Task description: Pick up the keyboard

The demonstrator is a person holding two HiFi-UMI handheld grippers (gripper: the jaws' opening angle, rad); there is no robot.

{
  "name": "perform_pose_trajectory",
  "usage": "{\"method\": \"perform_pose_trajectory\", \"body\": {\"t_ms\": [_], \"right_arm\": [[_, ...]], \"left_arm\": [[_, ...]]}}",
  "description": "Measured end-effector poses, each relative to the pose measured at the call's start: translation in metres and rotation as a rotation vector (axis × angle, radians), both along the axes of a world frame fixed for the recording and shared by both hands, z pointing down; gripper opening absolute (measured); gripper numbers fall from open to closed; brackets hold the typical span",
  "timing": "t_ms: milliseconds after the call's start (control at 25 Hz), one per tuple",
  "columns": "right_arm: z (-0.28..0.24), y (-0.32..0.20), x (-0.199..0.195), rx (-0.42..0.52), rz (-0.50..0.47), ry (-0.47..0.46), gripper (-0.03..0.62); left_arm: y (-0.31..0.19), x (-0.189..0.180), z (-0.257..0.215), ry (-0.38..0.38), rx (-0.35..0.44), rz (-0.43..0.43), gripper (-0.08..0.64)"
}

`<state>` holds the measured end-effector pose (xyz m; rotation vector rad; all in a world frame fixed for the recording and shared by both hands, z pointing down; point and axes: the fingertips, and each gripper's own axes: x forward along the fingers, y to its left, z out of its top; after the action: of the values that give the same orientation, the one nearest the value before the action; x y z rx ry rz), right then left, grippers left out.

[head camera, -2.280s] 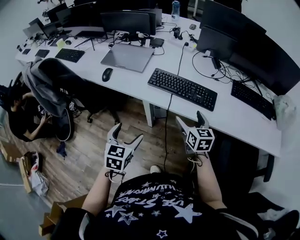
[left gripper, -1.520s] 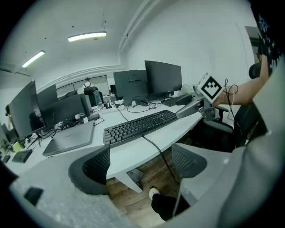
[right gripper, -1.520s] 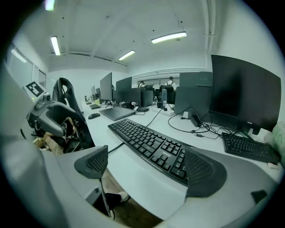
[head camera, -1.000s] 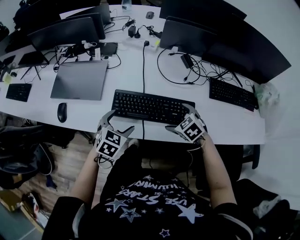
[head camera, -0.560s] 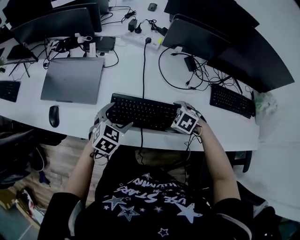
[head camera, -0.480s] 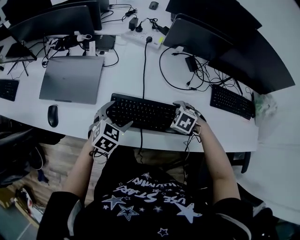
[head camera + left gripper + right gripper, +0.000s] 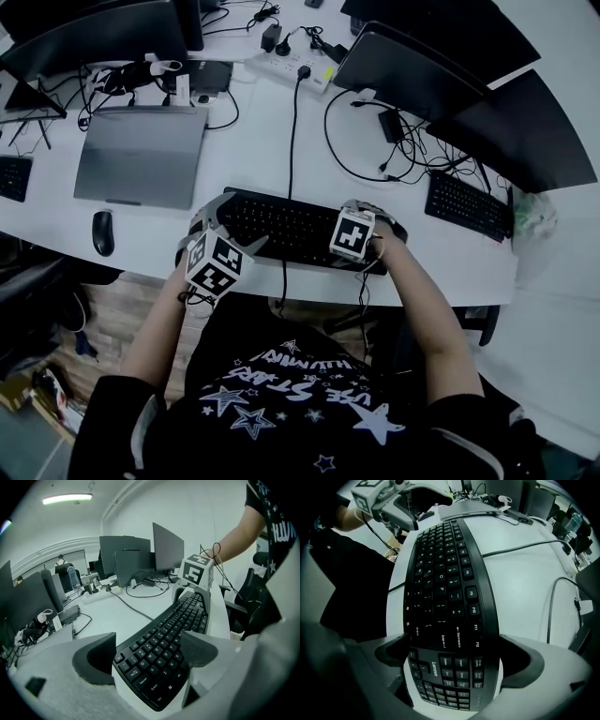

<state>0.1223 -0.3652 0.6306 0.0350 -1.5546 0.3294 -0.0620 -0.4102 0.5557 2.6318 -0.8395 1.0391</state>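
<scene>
Both grippers have moved in onto the black Lenovo keyboard point(image 7: 292, 227), which lies flat on the white desk point(image 7: 251, 155). The left gripper point(image 7: 232, 229) has its fingers spread around the keyboard's left end. The right gripper point(image 7: 375, 217) has its fingers spread astride the number-pad end, with the keyboard's long edges just inside them.

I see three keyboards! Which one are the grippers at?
The middle keyboard at the desk's front edge: the left gripper and right gripper each have one end between their jaws. The left keyboard and right keyboard lie alone.
</scene>
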Motion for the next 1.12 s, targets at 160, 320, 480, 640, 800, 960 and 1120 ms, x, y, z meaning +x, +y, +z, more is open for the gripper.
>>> {"method": "perform_pose_trajectory", "body": {"t_ms": [160,320,480,640,800,960,1120], "right_arm": [[-0.002,0.000,-0.001,0.030,-0.007,-0.008,0.572],[-0.007,-0.003,-0.006,0.088,-0.016,-0.028,0.572],[-0.015,0.000,-0.006,0.183,-0.015,-0.009,0.572],[-0.025,0.002,-0.006,0.303,-0.011,0.008,0.572],[-0.032,0.006,-0.006,0.410,-0.012,0.018,0.572],[-0.039,0.009,-0.007,0.517,-0.017,0.020,0.572],[-0.044,0.013,-0.007,0.603,-0.021,0.026,0.572]], "left_arm": [[-0.003,0.004,0.005,-0.008,-0.013,0.021,0.423],[-0.009,0.007,0.005,-0.028,-0.004,0.046,0.423],[-0.014,0.011,-0.001,-0.070,0.027,0.106,0.423],[-0.011,0.020,-0.005,-0.145,0.014,0.239,0.423],[-0.015,0.028,-0.012,-0.171,0.007,0.314,0.422],[-0.012,0.040,-0.019,-0.198,-0.048,0.425,0.422],[0.007,0.051,-0.007,-0.300,-0.154,0.608,0.422]]}}
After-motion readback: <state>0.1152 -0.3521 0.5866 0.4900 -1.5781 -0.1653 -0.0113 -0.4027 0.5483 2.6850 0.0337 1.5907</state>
